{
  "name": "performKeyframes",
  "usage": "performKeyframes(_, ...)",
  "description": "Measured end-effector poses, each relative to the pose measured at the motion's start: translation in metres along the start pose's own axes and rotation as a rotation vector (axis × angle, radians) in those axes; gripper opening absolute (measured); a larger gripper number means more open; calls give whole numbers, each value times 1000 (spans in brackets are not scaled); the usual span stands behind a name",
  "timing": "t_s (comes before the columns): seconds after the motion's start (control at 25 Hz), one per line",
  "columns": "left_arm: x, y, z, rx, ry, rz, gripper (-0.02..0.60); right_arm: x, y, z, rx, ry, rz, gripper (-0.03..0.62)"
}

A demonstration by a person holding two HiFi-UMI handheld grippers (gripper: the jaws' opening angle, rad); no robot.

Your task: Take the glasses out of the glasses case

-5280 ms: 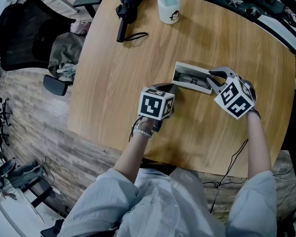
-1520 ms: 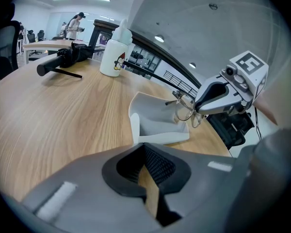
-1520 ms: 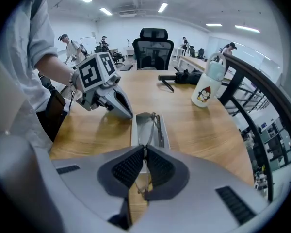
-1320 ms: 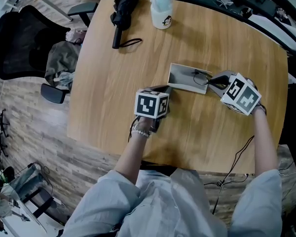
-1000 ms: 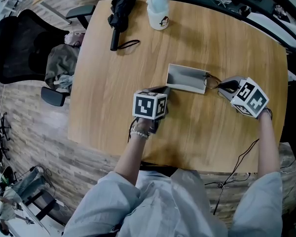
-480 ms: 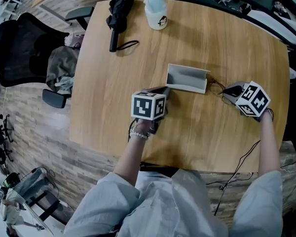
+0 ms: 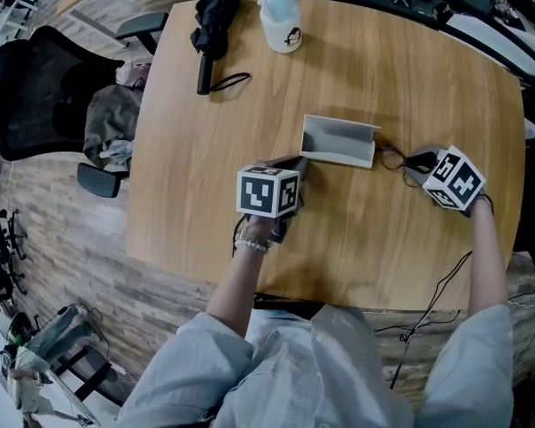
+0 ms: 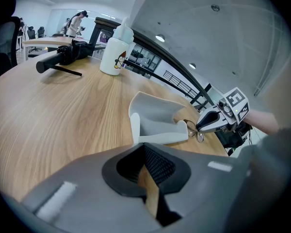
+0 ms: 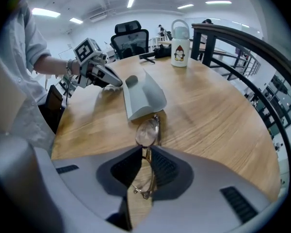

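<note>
Right claw (image 9: 146,152) has its jaws closed on the glasses (image 9: 146,132), pinching the thin metal frame near one lens while the other lens sticks out ahead of the tips. In the head view this claw (image 7: 410,160) points steeply down at the counter (image 7: 250,96), its marker cube (image 7: 453,178) toward the person. The glasses (image 7: 390,157) are out of the case (image 7: 339,141), low over the wood just beside the case's right end. Whether they touch the counter I cannot tell.

The case lies open near the middle of the counter, a pale grey shell with its hollow showing and nothing inside. From the right gripper view its near end (image 9: 143,98) sits just past the front lens.

Left claw (image 8: 144,147) has its jaws nearly together, only a thin slit of wood showing between the pads and nothing in them. Its tips sit right at the case's left end (image 8: 157,118). In the head view it (image 7: 299,160) slants down at that end, with its cube (image 7: 268,192) behind it.

Farther out, a white bottle (image 7: 281,12) with a small printed figure stands at the far edge of the counter. A black folded umbrella (image 7: 212,16) lies left of the bottle. A black chair (image 7: 36,69) stands off the counter's left side.
</note>
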State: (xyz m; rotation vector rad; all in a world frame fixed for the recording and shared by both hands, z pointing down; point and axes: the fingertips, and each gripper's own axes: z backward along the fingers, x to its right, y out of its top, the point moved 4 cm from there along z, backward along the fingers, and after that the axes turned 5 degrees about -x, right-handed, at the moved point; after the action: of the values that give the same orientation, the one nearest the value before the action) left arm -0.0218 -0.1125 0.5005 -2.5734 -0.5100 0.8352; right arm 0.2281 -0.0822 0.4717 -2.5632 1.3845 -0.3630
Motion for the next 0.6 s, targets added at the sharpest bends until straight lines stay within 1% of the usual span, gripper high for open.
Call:
performKeyframes(0.08, 0, 0, 0, 0, -1, 2, 5, -3, 4, 3, -16, -5, 34, 94)
performKeyframes(0.12, 0, 0, 0, -1, -2, 2, 5, -4, 7, 6, -11, -13, 45, 104)
performKeyframes(0.24, 0, 0, -1, -3, -6, 4, 5, -2, 23, 19, 44, -56, 67, 109)
performKeyframes(0.32, 0, 1, 0, -3, -4, 4, 5, 0, 40, 29, 95, -94, 86, 113)
performKeyframes(0.4, 1, 1, 0, -2, -2, 2, 5, 2, 60, 36, 140, -140, 121, 121)
performKeyframes(0.48, 1, 0, -1, -2, -3, 2, 5, 2, 78, 37, 164, -174, 165, 127)
performKeyframes(0.6, 1, 0, 0, -2, -3, 1, 5, -1, 99, 32, 167, -174, 214, 129)
